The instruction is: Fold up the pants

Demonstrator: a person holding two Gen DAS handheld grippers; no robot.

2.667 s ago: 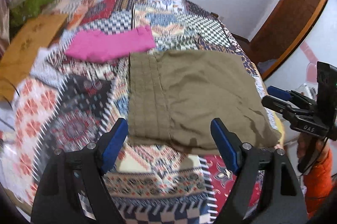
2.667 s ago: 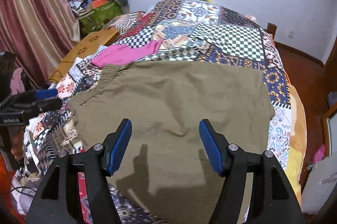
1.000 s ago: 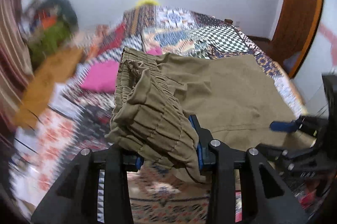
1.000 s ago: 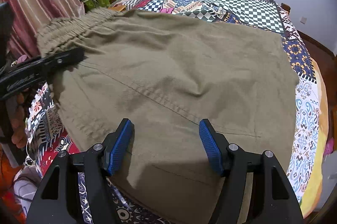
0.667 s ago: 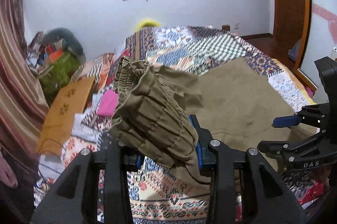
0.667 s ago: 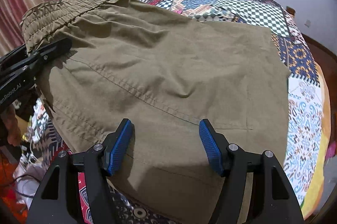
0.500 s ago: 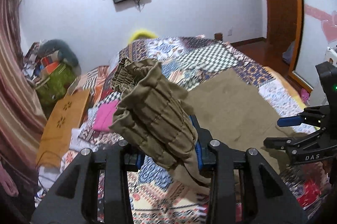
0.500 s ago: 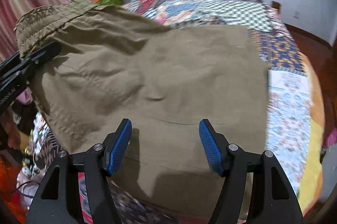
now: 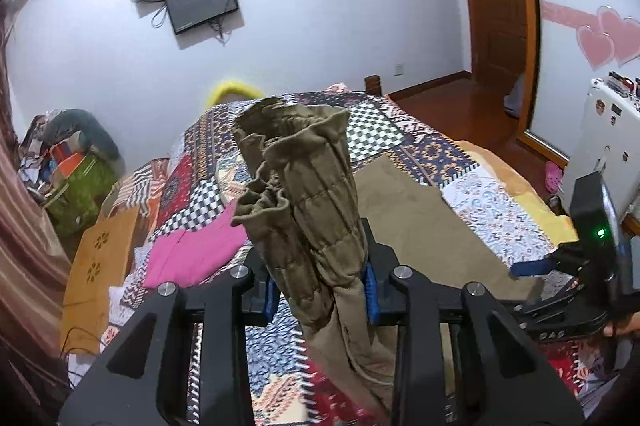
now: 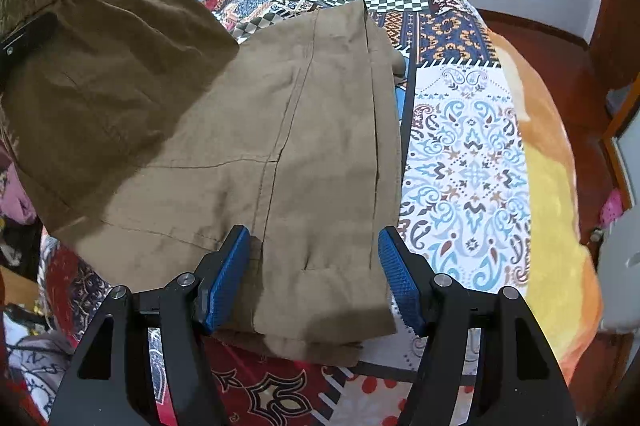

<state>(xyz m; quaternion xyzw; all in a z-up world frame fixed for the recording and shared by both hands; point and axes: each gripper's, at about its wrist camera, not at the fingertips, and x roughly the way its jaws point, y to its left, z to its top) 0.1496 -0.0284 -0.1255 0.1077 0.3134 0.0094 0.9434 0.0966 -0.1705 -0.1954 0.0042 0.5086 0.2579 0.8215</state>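
The olive-brown pants [image 10: 256, 129] lie partly on the patchwork bed. My left gripper [image 9: 320, 290] is shut on their bunched elastic waistband [image 9: 304, 185] and holds it lifted high above the bed; the lifted part hangs at the upper left in the right wrist view [image 10: 92, 37]. My right gripper [image 10: 316, 278] is open, its blue pads either side of the pants' near hem edge, just above the fabric. It also shows in the left wrist view [image 9: 560, 278] at the right, over the flat leg part [image 9: 420, 226].
A pink garment [image 9: 192, 254] lies on the bed to the left. A wooden board [image 9: 100, 250] and a pile of bags [image 9: 72, 165] stand beside the bed at left. A white appliance [image 9: 608, 141] is at right. The bed's yellow edge [image 10: 552, 185] drops off on the right.
My left gripper closed on the waistband and lifted it high, tilting the camera upward. The raised half of the pants swung up and left; my right gripper stayed open over the near hem.
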